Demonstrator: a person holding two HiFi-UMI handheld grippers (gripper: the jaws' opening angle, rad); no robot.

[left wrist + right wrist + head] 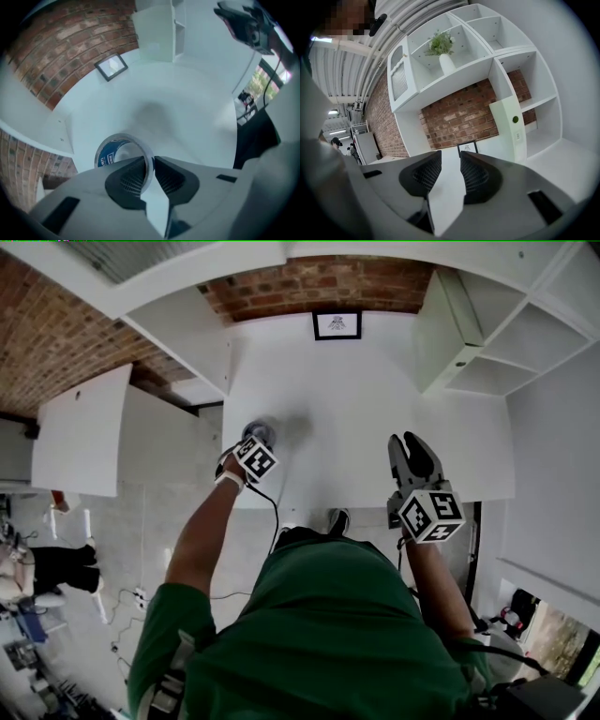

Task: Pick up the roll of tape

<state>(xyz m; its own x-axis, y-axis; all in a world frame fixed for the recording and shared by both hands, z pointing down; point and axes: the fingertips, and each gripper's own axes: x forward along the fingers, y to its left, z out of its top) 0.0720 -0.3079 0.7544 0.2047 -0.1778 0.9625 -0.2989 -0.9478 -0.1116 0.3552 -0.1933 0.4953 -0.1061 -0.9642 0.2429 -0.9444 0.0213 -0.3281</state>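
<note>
Roll of tape: a ring [123, 137] with a blue printed inside, at the near left part of the white counter [375, 409], close to the counter's left edge. Its open side faces up toward the left hand-held gripper.

Left hand-held gripper: it [151, 161] points steeply down at the counter. Its jaws are closed on the wall of the roll of tape, with one jaw inside the ring and the other outside it.

Tape against left hand-held gripper: the pinched part is the ring's right side. The rest of the ring sticks out to the left of the jaws and beyond them. In the head view the hand-held gripper covers most of the roll.

Right hand-held gripper: it [410, 442] is over the near right part of the counter, well apart from the tape and pointing nearly level toward the far wall. Its jaws stand apart with only bare counter showing between them.

Far side: a small black picture frame [337, 325] stands at the far edge of the counter against a brick wall [464, 115].

Right side: white shelves [497, 334] stand there, with a plant in a white vase [443, 49] in an upper compartment.
</note>
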